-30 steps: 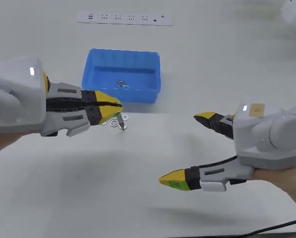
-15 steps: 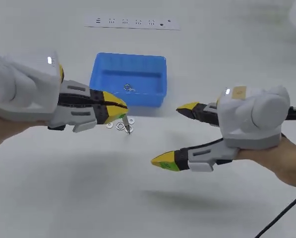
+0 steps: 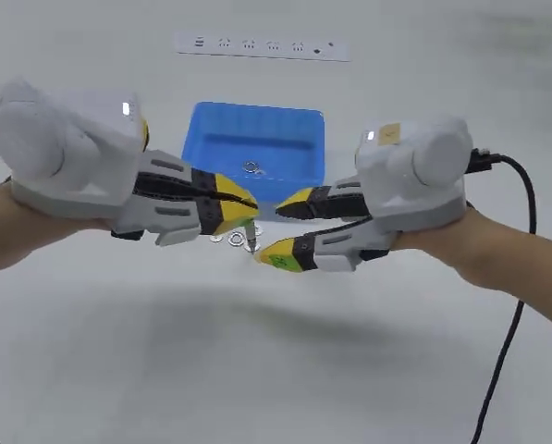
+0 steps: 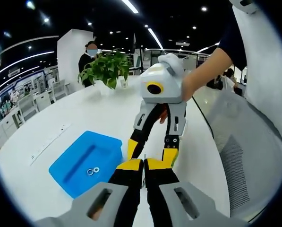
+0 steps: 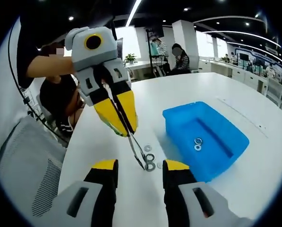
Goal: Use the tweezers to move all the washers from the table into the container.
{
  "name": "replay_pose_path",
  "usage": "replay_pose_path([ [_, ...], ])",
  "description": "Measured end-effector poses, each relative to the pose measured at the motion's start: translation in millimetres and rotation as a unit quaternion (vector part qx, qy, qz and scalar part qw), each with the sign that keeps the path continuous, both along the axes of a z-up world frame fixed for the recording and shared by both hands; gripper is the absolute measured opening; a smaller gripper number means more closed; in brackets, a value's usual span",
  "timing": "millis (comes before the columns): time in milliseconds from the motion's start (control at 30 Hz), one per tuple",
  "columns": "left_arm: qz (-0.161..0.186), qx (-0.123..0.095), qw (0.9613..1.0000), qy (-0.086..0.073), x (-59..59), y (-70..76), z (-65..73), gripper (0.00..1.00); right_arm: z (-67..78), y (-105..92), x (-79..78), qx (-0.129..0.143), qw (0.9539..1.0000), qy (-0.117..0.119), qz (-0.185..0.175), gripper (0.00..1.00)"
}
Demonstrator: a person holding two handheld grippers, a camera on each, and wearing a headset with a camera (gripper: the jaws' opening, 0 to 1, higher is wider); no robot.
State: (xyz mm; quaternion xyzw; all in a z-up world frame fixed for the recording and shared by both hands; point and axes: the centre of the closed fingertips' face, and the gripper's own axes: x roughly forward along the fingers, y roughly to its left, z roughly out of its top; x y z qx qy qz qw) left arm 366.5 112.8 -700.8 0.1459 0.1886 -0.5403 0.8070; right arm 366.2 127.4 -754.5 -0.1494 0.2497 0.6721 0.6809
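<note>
My left gripper (image 3: pixel 248 209) is shut on thin metal tweezers (image 5: pixel 138 148), whose tips reach down to several washers (image 3: pixel 235 240) on the white table, just in front of the blue container (image 3: pixel 218 148). In the right gripper view the tweezer tips rest at a washer (image 5: pixel 150 158) among these. My right gripper (image 3: pixel 276 230) stands open, its two jaws on either side of the tweezer tips. Two washers (image 3: pixel 251 168) lie inside the container. In the left gripper view the right gripper (image 4: pixel 151 150) faces my shut left gripper (image 4: pixel 144 165).
A white power strip (image 3: pixel 262 44) lies behind the container. A black cable (image 3: pixel 513 277) trails from the right gripper. There is bare white table (image 3: pixel 257 370) in front of both grippers. A potted plant (image 4: pixel 105 70) and people sit far off.
The right gripper has moved left and up, from apart at the right to astride the tweezer tips. The left gripper has shifted slightly right, still shut on the tweezers.
</note>
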Motion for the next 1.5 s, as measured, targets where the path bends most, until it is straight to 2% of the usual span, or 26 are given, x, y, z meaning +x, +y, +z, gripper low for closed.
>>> replay_pose_path([
  [133,-0.016,0.013,0.9998,-0.004,0.0,-4.1,-0.6,0.05,-7.4,9.7,-7.0,-0.016,0.9987,-0.015,0.045,0.32],
  [200,-0.019,0.015,0.9997,-0.005,0.4,-5.6,-0.9,0.05,-9.9,13.0,-8.5,-0.019,0.9972,-0.030,0.065,0.21],
  [233,-0.022,0.017,0.9996,-0.004,0.5,-6.6,-1.2,0.05,-11.0,14.0,-7.9,-0.020,0.9971,-0.033,0.066,0.20],
  [300,-0.023,0.016,0.9996,-0.004,0.7,-8.1,-1.7,0.05,-13.2,14.9,-6.9,-0.026,0.9972,-0.023,0.067,0.20],
  [500,-0.025,0.011,0.9996,-0.001,1.1,-9.9,-2.3,0.05,-12.5,16.6,-4.2,-0.023,0.9967,-0.028,0.072,0.14],
  [733,-0.021,0.010,0.9997,0.001,2.7,-5.1,-2.2,0.05,-14.3,18.6,-4.7,-0.022,0.9963,-0.024,0.079,0.12],
  [900,-0.015,0.011,0.9998,0.002,3.8,-1.0,-2.2,0.05,-15.5,20.5,-4.4,-0.016,0.9961,-0.031,0.081,0.11],
  [1067,-0.005,0.015,0.9999,0.003,4.7,2.3,-2.8,0.05,-15.4,22.7,-4.6,-0.017,0.9943,-0.057,0.088,0.10],
  [1100,-0.002,0.018,0.9998,0.005,4.7,3.0,-3.8,0.06,-15.5,23.0,-4.2,-0.018,0.9943,-0.058,0.088,0.10],
  [1200,0.004,0.061,0.9980,0.015,2.5,8.6,-18.3,0.07,-15.5,24.2,-3.9,-0.017,0.9943,-0.061,0.086,0.10],
  [1233,0.003,0.067,0.9976,0.018,0.9,8.6,-22.4,0.08,-15.9,24.1,-4.4,-0.018,0.9939,-0.064,0.089,0.10],
  [1267,0.004,0.061,0.9980,0.017,0.7,7.3,-22.2,0.10,-15.9,24.2,-4.4,-0.018,0.9936,-0.067,0.089,0.10],
  [1300,0.011,0.046,0.9984,0.030,-1.7,5.7,-20.7,0.12,-16.2,23.9,-4.1,-0.018,0.9939,-0.066,0.087,0.10],
  [1333,0.017,0.037,0.9986,0.034,-2.1,4.7,-19.1,0.14,-16.0,23.5,-4.5,-0.018,0.9940,-0.066,0.086,0.10],
  [1367,0.017,0.036,0.9988,0.029,-2.1,5.7,-17.8,0.14,-15.8,23.4,-5.7,-0.015,0.9947,-0.061,0.081,0.09],
  [1500,0.026,0.032,0.9988,0.026,-2.0,7.7,-15.7,0.18,-15.9,22.2,-6.2,-0.011,0.9955,-0.058,0.073,0.09],
])
